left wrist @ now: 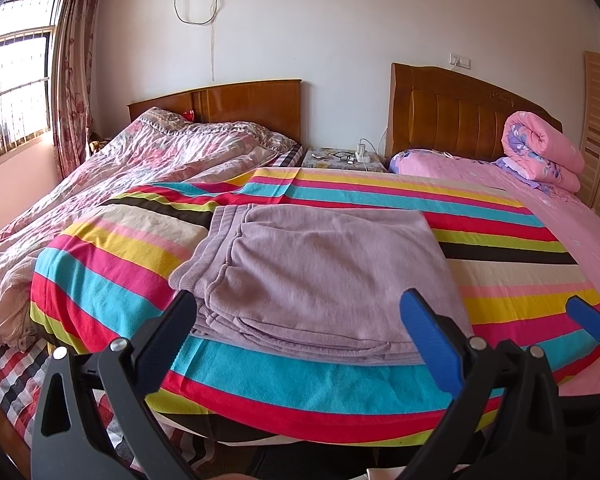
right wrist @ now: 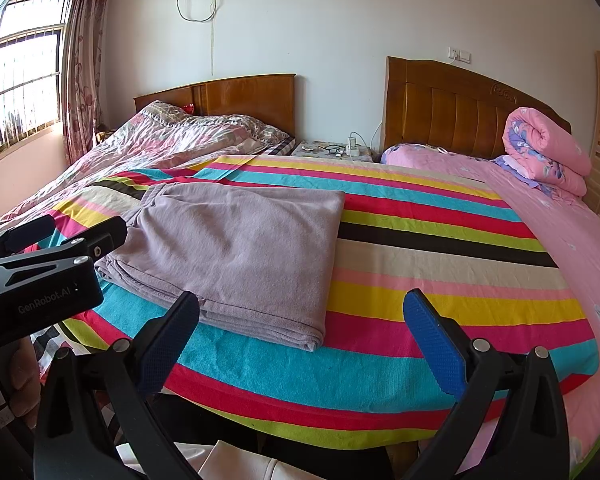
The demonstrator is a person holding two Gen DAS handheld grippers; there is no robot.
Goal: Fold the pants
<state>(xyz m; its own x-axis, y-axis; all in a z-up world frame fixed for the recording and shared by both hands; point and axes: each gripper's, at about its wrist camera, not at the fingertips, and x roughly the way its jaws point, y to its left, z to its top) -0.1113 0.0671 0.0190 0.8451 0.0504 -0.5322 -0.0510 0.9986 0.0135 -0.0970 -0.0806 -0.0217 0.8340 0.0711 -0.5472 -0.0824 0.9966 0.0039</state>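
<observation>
Pants (left wrist: 320, 276) lie folded in a lilac stack on the striped bedspread (left wrist: 500, 248), near the bed's front edge. Left tongs (left wrist: 304, 340) and right tongs (right wrist: 300, 336) hover wide open — both gripping nothing.

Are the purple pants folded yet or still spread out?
Folded: the purple pants lie as a compact stacked rectangle, layered edges showing, on the striped sheet.

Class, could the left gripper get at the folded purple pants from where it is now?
Probably yes: the left gripper has its jaws open, nothing lies between them and the folded purple pants on the striped sheet.
</observation>
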